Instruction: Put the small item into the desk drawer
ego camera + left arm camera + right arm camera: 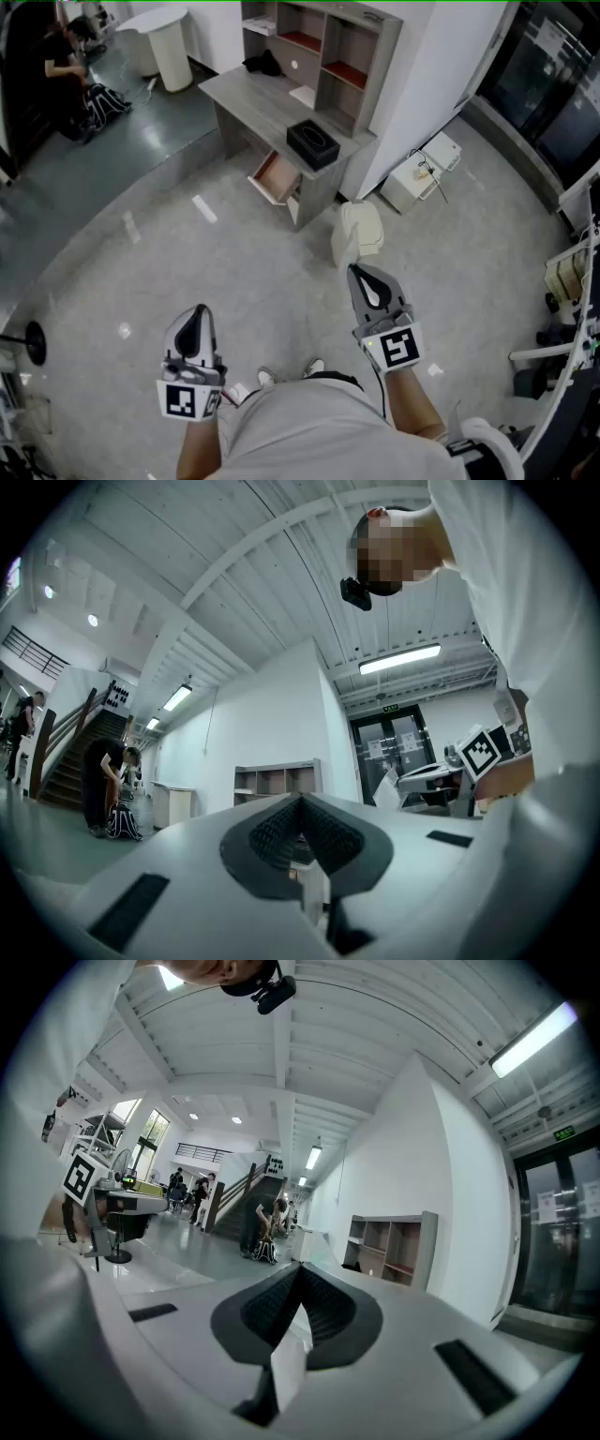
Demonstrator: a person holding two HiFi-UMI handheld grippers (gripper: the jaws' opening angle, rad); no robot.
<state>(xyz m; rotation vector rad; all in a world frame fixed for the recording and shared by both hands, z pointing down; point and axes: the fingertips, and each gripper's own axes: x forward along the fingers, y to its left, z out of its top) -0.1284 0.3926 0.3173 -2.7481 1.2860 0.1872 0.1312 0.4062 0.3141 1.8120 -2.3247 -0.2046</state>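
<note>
Honestly can't pin down the item from here. There's a pale sliver (286,1363) behind the tips of your right gripper (300,1274), whose jaws are closed tight. There's also a pale strip (312,892) in the left gripper (300,801), jaws together too. I can't tell if either one is the item or just floor showing through. The drawer (275,178) stands pulled out under the desk's (239,98) front edge, at the end nearest you, right below the box (312,143). You're well apart from it, so I'd say the job now is the walk-up. Come at the drawer square-on, skirt the bin (358,234) on the floor near that corner, and hold both grippers level till you're over the opening.
</note>
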